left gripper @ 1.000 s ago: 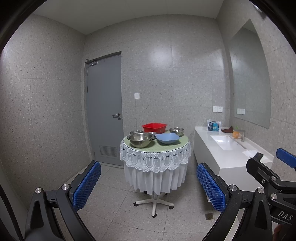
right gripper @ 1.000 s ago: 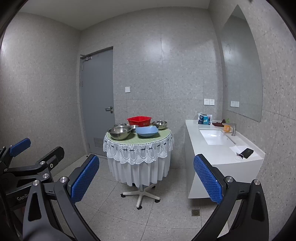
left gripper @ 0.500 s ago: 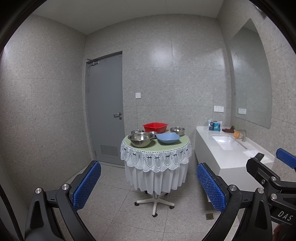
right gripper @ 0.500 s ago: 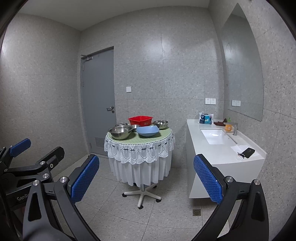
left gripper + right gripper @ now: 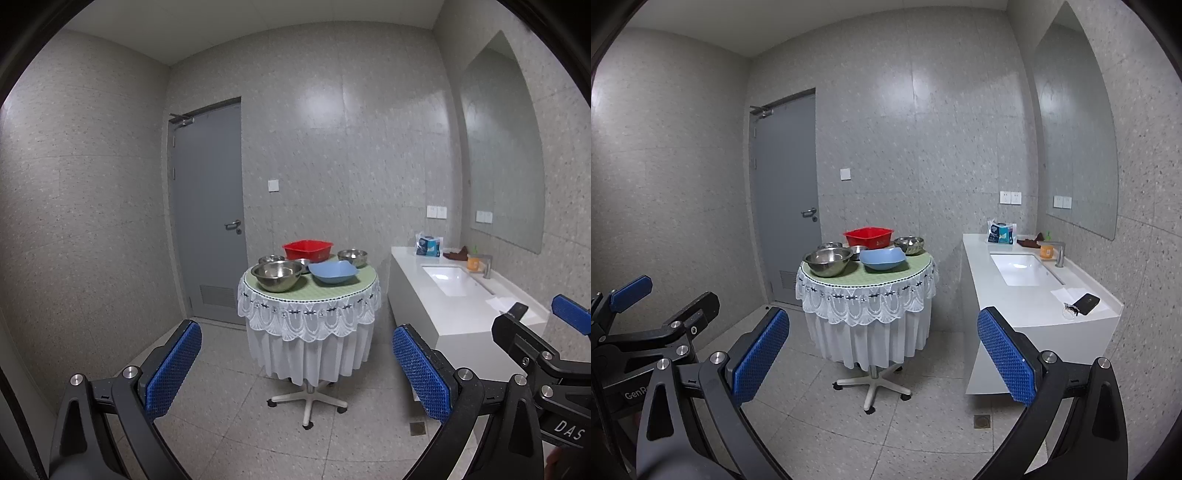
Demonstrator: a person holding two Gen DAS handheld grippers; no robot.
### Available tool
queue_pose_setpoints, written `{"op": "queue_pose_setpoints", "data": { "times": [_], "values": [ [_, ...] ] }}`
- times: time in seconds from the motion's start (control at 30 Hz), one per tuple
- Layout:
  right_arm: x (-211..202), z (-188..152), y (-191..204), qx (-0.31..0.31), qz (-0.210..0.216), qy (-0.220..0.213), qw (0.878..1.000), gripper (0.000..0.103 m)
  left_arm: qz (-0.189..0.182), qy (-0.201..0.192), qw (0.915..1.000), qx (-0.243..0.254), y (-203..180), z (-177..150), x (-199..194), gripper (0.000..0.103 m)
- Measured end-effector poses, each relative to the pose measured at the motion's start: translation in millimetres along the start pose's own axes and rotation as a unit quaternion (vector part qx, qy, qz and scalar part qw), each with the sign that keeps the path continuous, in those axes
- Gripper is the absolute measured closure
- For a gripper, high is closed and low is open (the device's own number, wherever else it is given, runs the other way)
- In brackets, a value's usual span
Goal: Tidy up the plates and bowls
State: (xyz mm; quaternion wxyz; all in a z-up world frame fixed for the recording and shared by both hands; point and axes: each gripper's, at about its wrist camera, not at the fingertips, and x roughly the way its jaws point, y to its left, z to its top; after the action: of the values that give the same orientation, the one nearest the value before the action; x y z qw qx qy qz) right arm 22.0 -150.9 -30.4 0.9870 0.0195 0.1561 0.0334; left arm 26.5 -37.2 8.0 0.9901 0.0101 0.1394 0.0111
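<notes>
A round table (image 5: 310, 299) (image 5: 868, 288) with a green mat and white lace cloth stands across the room. On it are a large steel bowl (image 5: 276, 275) (image 5: 827, 261), a blue bowl (image 5: 333, 272) (image 5: 882, 258), a red basin (image 5: 307, 250) (image 5: 868, 236), a small steel bowl (image 5: 352, 257) (image 5: 909, 245) at the right and more small steel bowls behind. My left gripper (image 5: 295, 369) is open and empty, far from the table. My right gripper (image 5: 882, 362) is open and empty too; it also shows in the left wrist view (image 5: 535, 332).
A white counter (image 5: 458, 310) (image 5: 1027, 295) with a sink (image 5: 1021, 268), tap, orange cup and a phone (image 5: 1086, 303) runs along the right wall. A grey door (image 5: 208, 214) is at the back left. A floor drain (image 5: 981, 421) lies near the counter.
Both views have crept slightly closer to the table; the table appears a little larger. The grippers stay open.
</notes>
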Motion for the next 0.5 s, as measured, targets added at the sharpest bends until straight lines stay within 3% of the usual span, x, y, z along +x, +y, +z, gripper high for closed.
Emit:
{"op": "queue_pose_setpoints", "data": {
  "times": [0.5],
  "values": [
    [38.9,19.1,-30.1,0.008,0.004,0.018,1.0,0.0,0.002,0.018,0.9998,-0.001,-23.8,33.9,55.3,0.001]
  ]
}}
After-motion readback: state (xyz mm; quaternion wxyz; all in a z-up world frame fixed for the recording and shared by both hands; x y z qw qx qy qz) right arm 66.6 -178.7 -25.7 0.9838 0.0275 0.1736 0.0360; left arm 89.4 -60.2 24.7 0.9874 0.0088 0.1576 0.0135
